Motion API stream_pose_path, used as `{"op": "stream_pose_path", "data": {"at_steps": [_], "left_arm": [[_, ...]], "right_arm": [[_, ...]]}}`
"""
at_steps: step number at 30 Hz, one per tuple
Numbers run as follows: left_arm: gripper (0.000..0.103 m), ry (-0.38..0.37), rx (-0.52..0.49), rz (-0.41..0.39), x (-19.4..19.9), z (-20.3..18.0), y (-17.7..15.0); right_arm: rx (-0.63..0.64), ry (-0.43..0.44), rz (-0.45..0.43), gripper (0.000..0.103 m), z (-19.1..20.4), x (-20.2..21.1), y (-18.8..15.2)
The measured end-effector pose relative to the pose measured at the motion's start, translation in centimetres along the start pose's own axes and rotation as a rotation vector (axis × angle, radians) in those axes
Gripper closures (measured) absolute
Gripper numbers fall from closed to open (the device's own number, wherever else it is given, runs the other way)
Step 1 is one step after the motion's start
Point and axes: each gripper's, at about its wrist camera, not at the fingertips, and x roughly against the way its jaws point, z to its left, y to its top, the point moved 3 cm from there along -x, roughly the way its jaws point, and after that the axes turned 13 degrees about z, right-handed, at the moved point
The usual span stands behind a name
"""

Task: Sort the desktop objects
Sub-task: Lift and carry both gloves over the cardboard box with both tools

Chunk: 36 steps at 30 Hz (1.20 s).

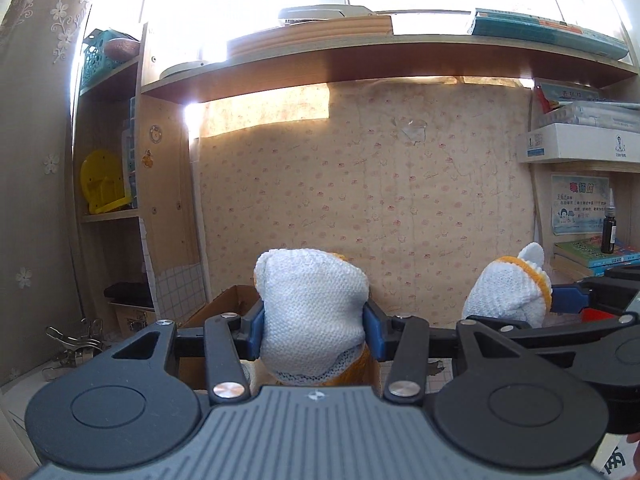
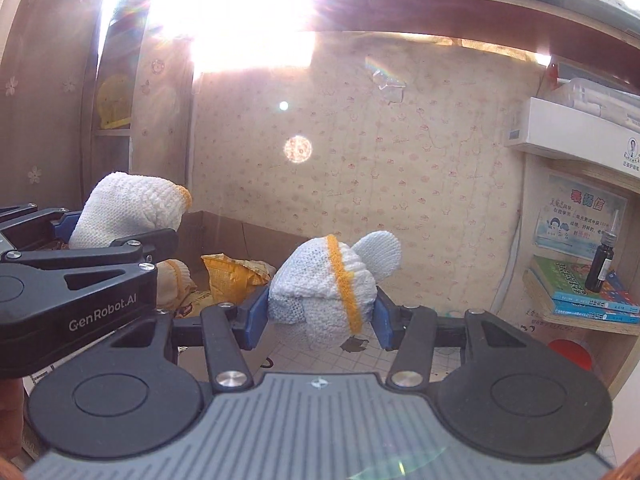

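Note:
My left gripper [image 1: 314, 330] is shut on a bundle of white knitted gloves with orange trim [image 1: 312, 312], the blue pads pressing both sides. It hangs above an open cardboard box [image 1: 228, 304]. My right gripper [image 2: 322, 314] is shut on a second white glove bundle with an orange band [image 2: 328, 284]. In the left wrist view the right gripper [image 1: 560, 300] and its bundle [image 1: 508, 296] show at the right. In the right wrist view the left gripper [image 2: 68, 232] and its bundle [image 2: 128, 208] show at the left, over the box [image 2: 248, 240], which holds a yellow packet [image 2: 232, 276] and more gloves.
A desk with a papered back wall [image 1: 360, 184] and a shelf above. Left shelves hold a yellow object [image 1: 102, 184] and a teal basket [image 1: 96, 60]. Metal clips [image 1: 76, 344] lie at left. Right shelves carry books [image 2: 580, 288], a dark bottle [image 2: 600, 260] and a white box [image 2: 576, 136].

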Motion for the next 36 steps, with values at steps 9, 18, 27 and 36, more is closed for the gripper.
{"op": "stream_pose_path", "data": {"at_steps": [9, 18, 27, 36], "left_arm": [[0.053, 0.052, 0.047, 0.022, -1.1, 4.0, -0.3], [0.053, 0.080, 0.090, 0.065, -3.1, 7.8, -0.9], [0.053, 0.079, 0.109, 0.098, -4.9, 9.8, -1.2], [0.053, 0.066, 0.107, 0.139, -7.3, 10.5, -1.1]], "right_arm": [[0.040, 0.044, 0.006, 0.051, 3.0, -1.8, 1.4], [0.081, 0.095, 0.022, 0.051, 6.6, -4.2, 2.5], [0.102, 0.142, 0.044, 0.051, 9.0, -6.8, 3.3], [0.107, 0.155, 0.070, 0.051, 9.9, -8.7, 3.4]]}}
